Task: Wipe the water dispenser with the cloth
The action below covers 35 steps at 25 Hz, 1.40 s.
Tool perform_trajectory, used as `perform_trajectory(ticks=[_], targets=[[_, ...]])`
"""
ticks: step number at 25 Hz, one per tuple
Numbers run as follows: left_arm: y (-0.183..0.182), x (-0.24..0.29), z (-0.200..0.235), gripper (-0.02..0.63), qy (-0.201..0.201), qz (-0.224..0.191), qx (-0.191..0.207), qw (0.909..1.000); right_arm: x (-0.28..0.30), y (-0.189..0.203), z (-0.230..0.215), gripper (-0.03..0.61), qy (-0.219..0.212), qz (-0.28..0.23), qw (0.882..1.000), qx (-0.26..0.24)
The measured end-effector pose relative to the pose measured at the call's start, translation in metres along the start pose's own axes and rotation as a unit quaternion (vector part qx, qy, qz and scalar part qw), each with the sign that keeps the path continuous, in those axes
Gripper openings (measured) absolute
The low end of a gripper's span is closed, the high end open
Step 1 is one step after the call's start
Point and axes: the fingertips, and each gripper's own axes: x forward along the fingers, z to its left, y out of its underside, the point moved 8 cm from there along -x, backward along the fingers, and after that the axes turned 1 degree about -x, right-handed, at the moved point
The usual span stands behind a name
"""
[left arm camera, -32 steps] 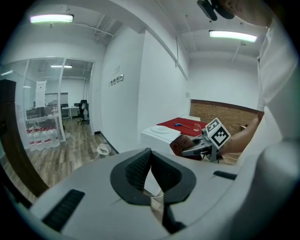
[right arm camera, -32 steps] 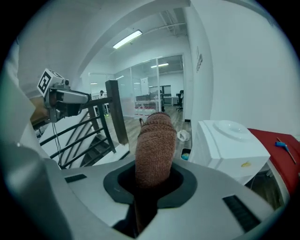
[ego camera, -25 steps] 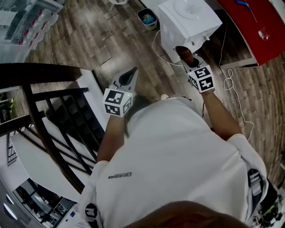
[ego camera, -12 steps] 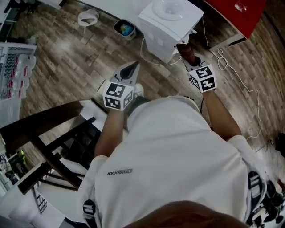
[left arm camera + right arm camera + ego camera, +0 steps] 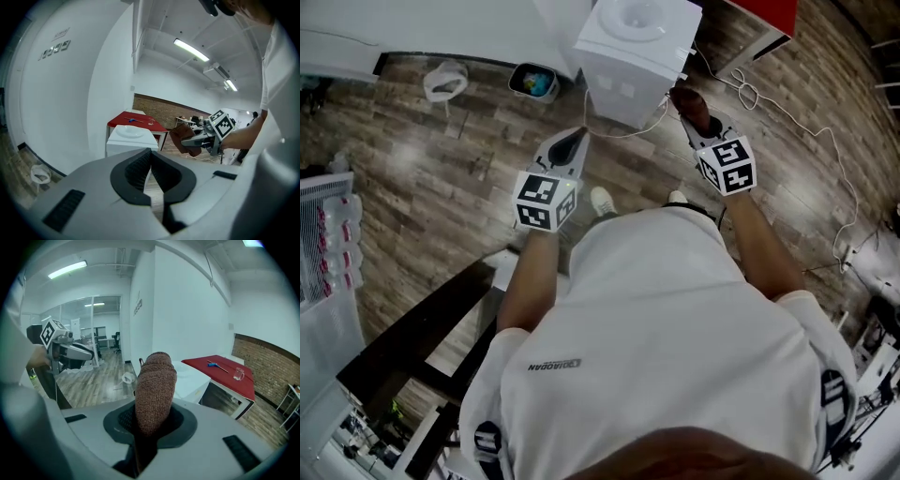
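Observation:
The white water dispenser (image 5: pixel 633 56) stands on the wood floor ahead of me; it also shows in the left gripper view as a white box (image 5: pixel 126 140) and behind the cloth in the right gripper view (image 5: pixel 190 383). My right gripper (image 5: pixel 689 108) is shut on a brown cloth (image 5: pixel 154 390), held in the air just right of the dispenser's front corner. The cloth (image 5: pixel 183 142) hangs from that gripper in the left gripper view too. My left gripper (image 5: pixel 572 145) is shut and empty, a little left of the dispenser and short of it.
A red table (image 5: pixel 225 371) with a glass (image 5: pixel 238 374) stands beside the dispenser. A small bin (image 5: pixel 532 82) and a white object (image 5: pixel 442 80) lie on the floor to the left. A cable (image 5: pixel 750 94) trails over the floor at right. A dark chair (image 5: pixel 412 347) is behind me.
I have stepped toward the dispenser and turned; it now sits closer and more centred. Both grippers stay held out ahead, the right one still carrying the cloth.

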Motion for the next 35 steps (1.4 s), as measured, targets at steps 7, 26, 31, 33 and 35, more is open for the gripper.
perform_trajectory(ticks=[7, 26, 31, 33, 35], targets=[[0.009, 0.000, 0.027, -0.008, 0.058, 0.005, 0.014, 0.9982, 0.008, -0.016, 0.022, 0.063, 0.091, 0.029, 0.994, -0.046], [0.024, 0.044, 0.062, -0.008, 0.060, 0.003, -0.021, 0.9980, 0.119, -0.048, -0.001, 0.063, 0.165, 0.128, 0.939, -0.274], [0.035, 0.052, 0.066, -0.008, 0.054, 0.010, -0.023, 0.9982, 0.141, -0.033, 0.007, 0.063, 0.156, 0.149, 0.935, -0.282], [0.039, 0.054, 0.067, -0.008, 0.054, 0.012, -0.026, 0.9981, 0.150, -0.027, 0.013, 0.063, 0.150, 0.156, 0.934, -0.285], [0.042, 0.056, 0.068, -0.008, 0.054, 0.014, -0.027, 0.9981, 0.160, -0.020, 0.018, 0.063, 0.144, 0.165, 0.932, -0.290]])
